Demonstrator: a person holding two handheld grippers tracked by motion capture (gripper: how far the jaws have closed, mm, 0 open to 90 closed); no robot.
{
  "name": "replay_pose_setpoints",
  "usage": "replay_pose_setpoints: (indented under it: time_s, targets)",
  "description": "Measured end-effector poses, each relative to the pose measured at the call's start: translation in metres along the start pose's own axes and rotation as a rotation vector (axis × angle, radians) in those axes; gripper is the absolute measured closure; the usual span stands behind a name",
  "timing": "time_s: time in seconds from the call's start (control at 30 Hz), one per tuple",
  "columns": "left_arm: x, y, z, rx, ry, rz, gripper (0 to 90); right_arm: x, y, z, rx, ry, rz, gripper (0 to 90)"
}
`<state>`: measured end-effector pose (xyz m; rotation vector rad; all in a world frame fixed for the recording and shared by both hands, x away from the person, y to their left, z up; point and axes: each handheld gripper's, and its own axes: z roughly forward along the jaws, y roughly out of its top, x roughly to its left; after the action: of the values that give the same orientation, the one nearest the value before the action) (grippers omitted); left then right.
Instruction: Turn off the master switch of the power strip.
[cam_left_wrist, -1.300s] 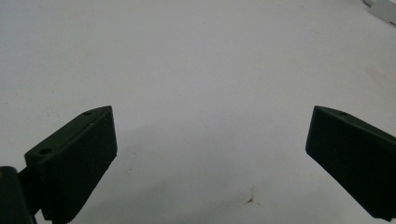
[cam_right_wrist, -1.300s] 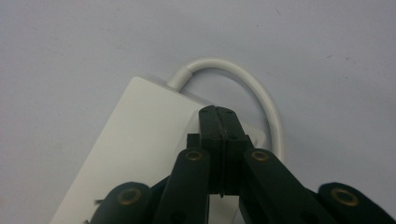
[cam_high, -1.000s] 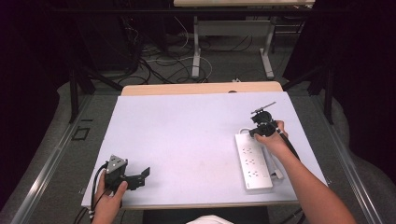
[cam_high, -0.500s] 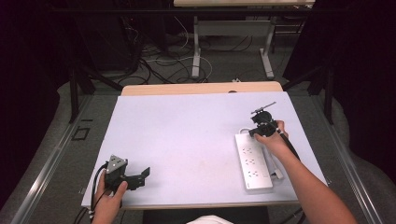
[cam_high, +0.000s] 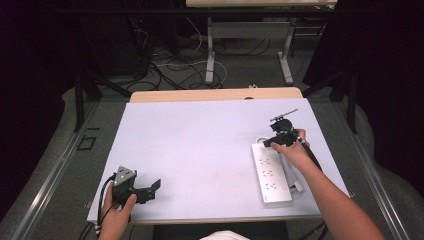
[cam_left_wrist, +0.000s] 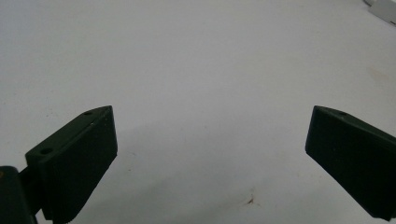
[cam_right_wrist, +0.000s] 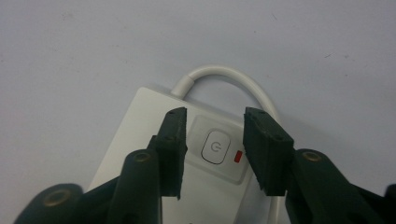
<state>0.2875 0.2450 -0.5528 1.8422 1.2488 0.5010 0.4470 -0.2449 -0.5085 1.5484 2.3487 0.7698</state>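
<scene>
Lying along the right side of the white table (cam_high: 200, 150), the white power strip (cam_high: 271, 172) carries no readable brand; its only mark is a power symbol on the square power button (cam_right_wrist: 215, 147), with a small red indicator light (cam_right_wrist: 237, 157) just beside it. A white cord (cam_right_wrist: 233, 77) loops out of the strip's far end and curves back along its side. The right gripper (cam_right_wrist: 215, 140) hangs over that end, its 2 jaws partly apart with the button in the gap between them; whether they touch the strip cannot be told. Far from the strip, at the table's near left corner, the left gripper (cam_high: 152, 186) rests in the left hand (cam_high: 117, 217), jaws spread wide over bare tabletop. Socket details are too small to read. Cables (cam_high: 175, 65) trail across the floor beyond the table.
</scene>
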Motion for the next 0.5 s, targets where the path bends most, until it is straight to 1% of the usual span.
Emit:
replay_pose_setpoints:
  time_s: [0.07,0.1,0.17,0.2,0.27,0.33,0.37,0.4,0.43,0.47,0.5]
  targets:
    - [-0.0001,-0.0002,-0.0002,0.001,-0.002,-0.003,2.3,0.0007,-0.0001,-0.0001,0.007,-0.005,0.004,50.4]
    - [0.0001,-0.0001,-0.0003,0.0,-0.002,-0.001,2.3,0.002,-0.0001,0.0002,0.004,-0.006,0.016,48.3]
    - [0.0001,0.0,-0.0005,0.0,-0.002,-0.001,2.3,0.0007,-0.0007,-0.0004,0.0,0.004,-0.006,42.2]
    - [0.0001,0.0001,-0.0004,0.0,-0.002,-0.002,2.3,0.002,-0.0006,-0.0003,0.002,0.001,0.007,41.0]
    - [-0.0002,0.0,0.0001,-0.001,-0.002,-0.003,2.3,0.0032,-0.0006,-0.0009,0.0,-0.001,0.007,35.8]
    - [-0.0004,0.0001,0.0002,0.002,-0.003,-0.004,2.3,0.0038,-0.0013,-0.0019,0.001,0.004,-0.007,32.1]
    - [-0.0005,0.0002,0.0003,0.002,-0.004,-0.004,2.3,0.0054,-0.001,-0.0017,0.008,-0.01,-0.006,29.8]
    - [-0.0005,0.0002,0.0003,0.002,-0.004,-0.004,2.3,0.0063,-0.0011,-0.0021,0.014,-0.01,-0.018,28.6]
    - [-0.0005,0.0003,0.0003,0.002,-0.005,-0.004,2.3,0.0068,-0.0014,-0.0024,0.013,-0.026,-0.029,28.6]
    - [-0.0005,0.0002,0.0004,0.002,-0.004,-0.004,2.3,0.0082,-0.0012,-0.0033,0.005,-0.018,-0.017,27.7]
    - [-0.0005,0.0002,0.0003,0.001,-0.005,-0.005,2.3,0.0099,-0.0008,-0.0043,0.007,-0.014,0.006,25.3]
